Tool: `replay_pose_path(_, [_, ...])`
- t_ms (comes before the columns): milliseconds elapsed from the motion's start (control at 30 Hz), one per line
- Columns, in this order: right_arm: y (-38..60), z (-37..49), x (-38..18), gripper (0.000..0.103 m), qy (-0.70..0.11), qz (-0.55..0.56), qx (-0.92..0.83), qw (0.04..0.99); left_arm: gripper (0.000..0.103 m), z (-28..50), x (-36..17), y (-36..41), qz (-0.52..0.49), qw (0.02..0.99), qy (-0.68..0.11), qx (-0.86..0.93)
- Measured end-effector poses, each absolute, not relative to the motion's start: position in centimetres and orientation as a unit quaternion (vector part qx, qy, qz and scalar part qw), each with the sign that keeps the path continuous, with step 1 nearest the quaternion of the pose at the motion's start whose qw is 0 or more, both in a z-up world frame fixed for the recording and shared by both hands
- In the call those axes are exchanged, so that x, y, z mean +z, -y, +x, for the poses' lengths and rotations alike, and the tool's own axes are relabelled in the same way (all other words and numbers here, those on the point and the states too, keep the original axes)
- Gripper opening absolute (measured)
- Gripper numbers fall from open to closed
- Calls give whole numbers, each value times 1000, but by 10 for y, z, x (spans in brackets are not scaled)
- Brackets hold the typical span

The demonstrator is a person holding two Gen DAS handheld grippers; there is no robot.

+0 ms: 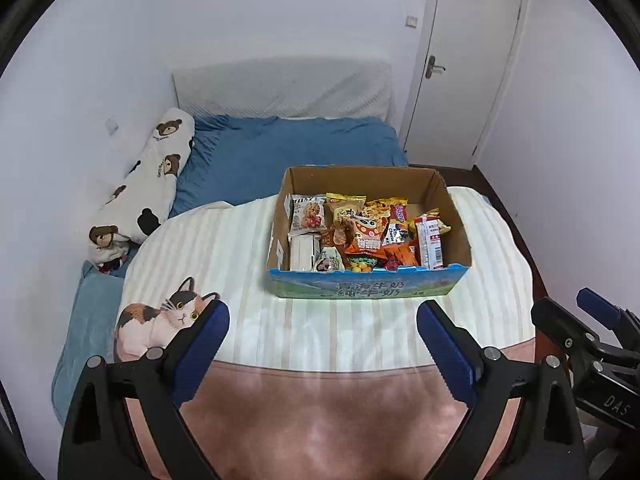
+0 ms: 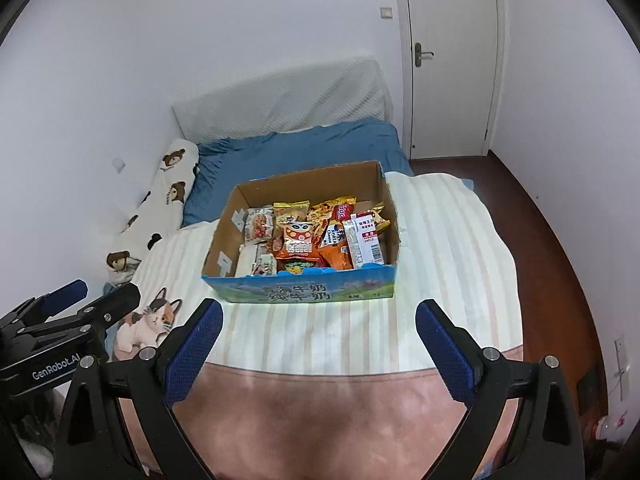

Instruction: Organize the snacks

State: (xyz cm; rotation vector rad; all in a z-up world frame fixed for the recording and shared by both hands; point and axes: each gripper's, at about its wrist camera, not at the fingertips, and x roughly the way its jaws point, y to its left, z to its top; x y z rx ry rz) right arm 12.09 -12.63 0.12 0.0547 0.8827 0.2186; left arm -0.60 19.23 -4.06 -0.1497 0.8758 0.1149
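An open cardboard box (image 1: 362, 182) with a blue printed front stands on the striped blanket on the bed; it also shows in the right wrist view (image 2: 304, 182). It holds several snack packets (image 1: 362, 236), mostly orange, yellow and red, with white packs at the left (image 2: 296, 240). My left gripper (image 1: 323, 322) is open and empty, above the blanket in front of the box. My right gripper (image 2: 319, 320) is open and empty, beside the left one; part of it shows at the right edge of the left wrist view (image 1: 592, 332).
The striped blanket (image 1: 224, 248) with a cat print (image 1: 160, 316) covers the near half of a blue-sheeted bed (image 1: 280, 148). A bear-print bolster (image 1: 148, 188) lies along the left wall. A white door (image 1: 468, 60) and dark wooden floor (image 2: 560, 240) are at the right.
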Motion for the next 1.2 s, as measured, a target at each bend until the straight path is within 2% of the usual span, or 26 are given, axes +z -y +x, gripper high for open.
replay_pose_path(367, [130,73,30,100,-395,13,102,913,96,-46,-18,-184,-44,920,-382,76])
replay_pose_path(500, [130,72,31,103,-382,8,96,919,96,-45,-20,-183,-43,920,-381,81])
replay_pose_path(600, [130,79,28,103,-378,7,88,922,103,-41,-23,-182,-37,921,-378,88])
replay_pose_path(1200, [133,142,9,103,-372,4,45,927,103,18,-51,-191,-29,916,-384,114])
